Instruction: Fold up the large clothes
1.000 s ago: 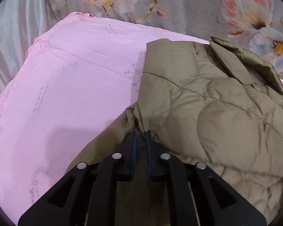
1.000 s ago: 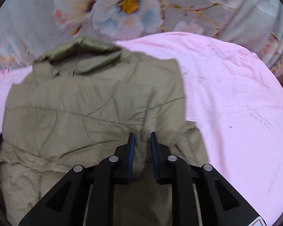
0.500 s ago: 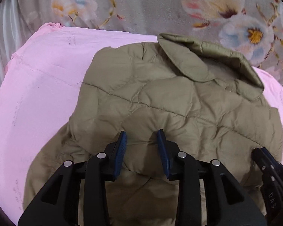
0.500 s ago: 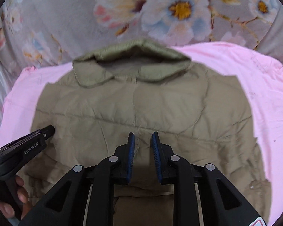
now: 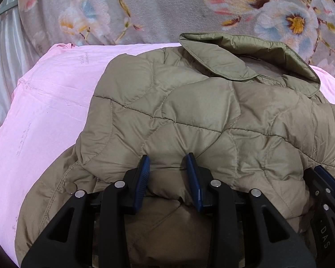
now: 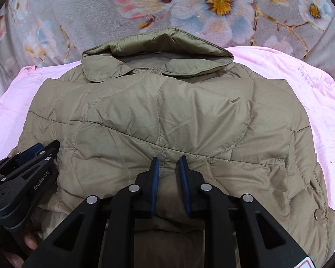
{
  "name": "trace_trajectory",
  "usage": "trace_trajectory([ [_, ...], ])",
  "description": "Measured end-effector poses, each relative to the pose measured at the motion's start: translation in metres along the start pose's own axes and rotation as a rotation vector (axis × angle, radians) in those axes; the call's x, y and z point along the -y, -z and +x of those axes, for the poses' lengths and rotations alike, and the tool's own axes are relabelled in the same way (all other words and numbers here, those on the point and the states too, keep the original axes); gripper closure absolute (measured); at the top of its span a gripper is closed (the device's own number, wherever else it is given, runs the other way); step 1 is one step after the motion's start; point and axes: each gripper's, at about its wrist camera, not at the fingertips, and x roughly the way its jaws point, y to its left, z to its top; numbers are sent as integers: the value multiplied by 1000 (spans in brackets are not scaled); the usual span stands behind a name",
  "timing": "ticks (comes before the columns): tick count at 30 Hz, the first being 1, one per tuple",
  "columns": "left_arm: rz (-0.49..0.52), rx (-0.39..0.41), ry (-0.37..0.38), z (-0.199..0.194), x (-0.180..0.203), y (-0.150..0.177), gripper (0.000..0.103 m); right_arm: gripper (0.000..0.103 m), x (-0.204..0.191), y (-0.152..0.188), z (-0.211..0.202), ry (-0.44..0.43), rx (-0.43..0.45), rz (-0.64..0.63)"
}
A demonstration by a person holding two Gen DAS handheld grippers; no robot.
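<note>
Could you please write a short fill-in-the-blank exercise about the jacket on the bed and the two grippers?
1. The quilted jacket is ____ in colour.
2. It lies on a ____ sheet.
3. The jacket's ____ lies at the far end, toward the floral blanket.
4. A fold of the jacket sits between the jaws of the right gripper and of the ____ gripper.

Missing words: olive; pink; collar; left
</note>
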Motion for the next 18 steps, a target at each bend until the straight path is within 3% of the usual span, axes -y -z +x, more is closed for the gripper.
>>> trace_trajectory([
  [18,43,-1,-47,2,8,0,70,83,-1,0,0,2,1,-6],
])
